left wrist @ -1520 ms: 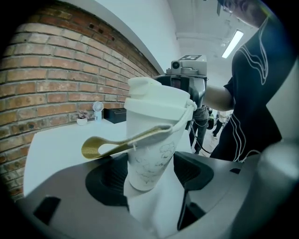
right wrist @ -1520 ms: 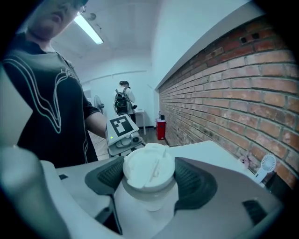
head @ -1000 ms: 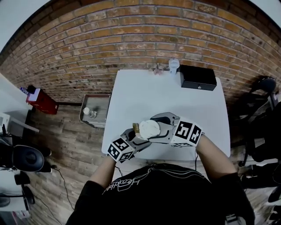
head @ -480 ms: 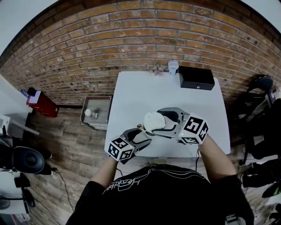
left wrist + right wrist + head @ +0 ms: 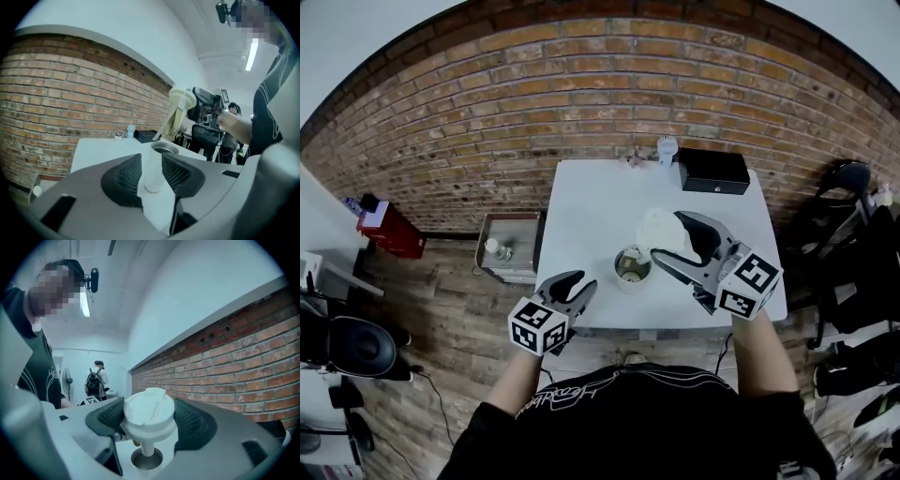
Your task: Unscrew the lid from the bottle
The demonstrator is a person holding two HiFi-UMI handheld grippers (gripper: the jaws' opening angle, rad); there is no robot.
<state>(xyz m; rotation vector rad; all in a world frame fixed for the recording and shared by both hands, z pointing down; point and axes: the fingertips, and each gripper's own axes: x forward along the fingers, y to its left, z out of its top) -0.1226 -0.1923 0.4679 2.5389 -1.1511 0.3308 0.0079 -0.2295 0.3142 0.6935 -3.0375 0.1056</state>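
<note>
An open translucent bottle (image 5: 630, 267) stands on the white table (image 5: 591, 202) near its front edge. My right gripper (image 5: 673, 236) is shut on the white lid (image 5: 657, 227), raised to the right of the bottle. In the right gripper view the lid (image 5: 149, 412) sits between the pads, its tube hanging over the bottle's mouth (image 5: 146, 460). My left gripper (image 5: 579, 283) is at the table's front left, jaws closing. The bottle (image 5: 157, 157) stands just ahead of its tips, and the pads do not press on it.
A black box (image 5: 712, 171) and a small white object (image 5: 667, 145) sit at the table's far edge by the brick wall. Left of the table, a metal tray (image 5: 508, 246) holds a small bottle. Chairs stand to the right (image 5: 848, 183).
The right gripper has lifted the lid off the bottle and carried it up and right. The left gripper has let go and drawn back to the front left; the bottle now stands alone.
</note>
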